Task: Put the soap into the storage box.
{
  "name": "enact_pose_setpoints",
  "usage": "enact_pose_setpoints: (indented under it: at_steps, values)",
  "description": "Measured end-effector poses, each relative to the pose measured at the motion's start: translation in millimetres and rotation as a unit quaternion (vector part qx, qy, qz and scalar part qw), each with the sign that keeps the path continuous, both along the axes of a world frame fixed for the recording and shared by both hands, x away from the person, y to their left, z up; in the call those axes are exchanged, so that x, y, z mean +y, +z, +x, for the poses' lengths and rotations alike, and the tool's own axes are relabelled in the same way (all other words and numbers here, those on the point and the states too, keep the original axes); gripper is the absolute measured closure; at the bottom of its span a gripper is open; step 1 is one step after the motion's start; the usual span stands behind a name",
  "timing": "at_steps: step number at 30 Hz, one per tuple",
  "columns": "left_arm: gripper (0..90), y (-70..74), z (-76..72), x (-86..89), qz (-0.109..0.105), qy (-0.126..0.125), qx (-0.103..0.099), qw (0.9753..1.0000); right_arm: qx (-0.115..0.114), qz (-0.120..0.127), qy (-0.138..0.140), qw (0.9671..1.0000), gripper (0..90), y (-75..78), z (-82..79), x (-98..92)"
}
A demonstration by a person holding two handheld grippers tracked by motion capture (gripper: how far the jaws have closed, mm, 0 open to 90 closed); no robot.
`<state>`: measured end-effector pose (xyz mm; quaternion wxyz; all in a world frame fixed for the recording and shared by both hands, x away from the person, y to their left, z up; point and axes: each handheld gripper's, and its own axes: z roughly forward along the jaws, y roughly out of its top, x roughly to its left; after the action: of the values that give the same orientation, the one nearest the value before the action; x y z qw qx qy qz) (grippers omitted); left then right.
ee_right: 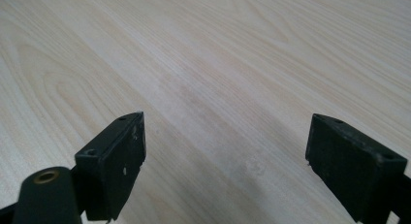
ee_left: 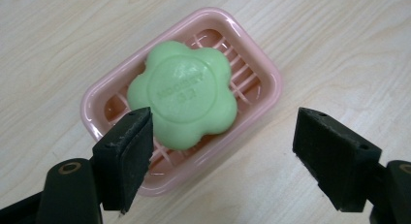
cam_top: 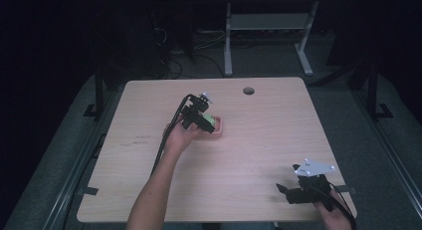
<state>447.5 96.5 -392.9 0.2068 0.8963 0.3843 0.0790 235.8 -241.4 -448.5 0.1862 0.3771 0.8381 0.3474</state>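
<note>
A green flower-shaped soap (ee_left: pixel 183 93) lies in a pink soap dish (ee_left: pixel 264 73) on the wooden table (cam_top: pixel 259 140). From the high view the dish (cam_top: pixel 219 129) sits near the table's middle, with the soap (cam_top: pixel 211 121) showing green beside my left gripper (cam_top: pixel 201 121). My left gripper (ee_left: pixel 228 151) hovers just above the dish, jaws open, holding nothing. The right gripper (cam_top: pixel 291 182) rests low near the table's front right corner. In the right gripper view its jaws (ee_right: pixel 225 161) stand wide open over bare wood.
A round cable hole (cam_top: pixel 248 90) sits near the table's far edge. Behind the table stands a white desk frame (cam_top: pixel 268 36) with cables on the dark floor. Black cables trail from both grippers.
</note>
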Motion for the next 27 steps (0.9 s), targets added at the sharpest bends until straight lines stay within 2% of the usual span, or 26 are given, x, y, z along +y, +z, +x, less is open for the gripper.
enact_pose_setpoints:
  at_steps: [11,16,20,24,27]
  values:
    - [22.4,-3.5,-8.9,4.1,-0.006,-0.002,-0.005,1.0,0.001,-0.007,0.002,1.0,13.9,-2.9,1.6,0.4]
    - [22.4,1.8,-14.7,9.7,-0.017,-0.003,-0.009,0.9998,0.001,-0.003,-0.005,1.0,13.8,-3.2,1.8,-0.5]
    - [22.4,5.3,-19.0,13.1,-0.015,-0.014,-0.011,0.9997,0.001,-0.003,-0.01,1.0,13.9,-3.8,1.9,-1.6]
    - [22.4,6.4,-22.7,16.5,-0.018,-0.014,-0.013,0.9997,0.003,0.001,-0.013,0.9999,13.8,-4.4,2.4,-2.2]
    - [22.3,7.0,-28.0,20.5,-0.021,-0.017,-0.006,0.9996,0.003,0.002,-0.016,0.9999,13.8,-4.8,2.5,-2.9]
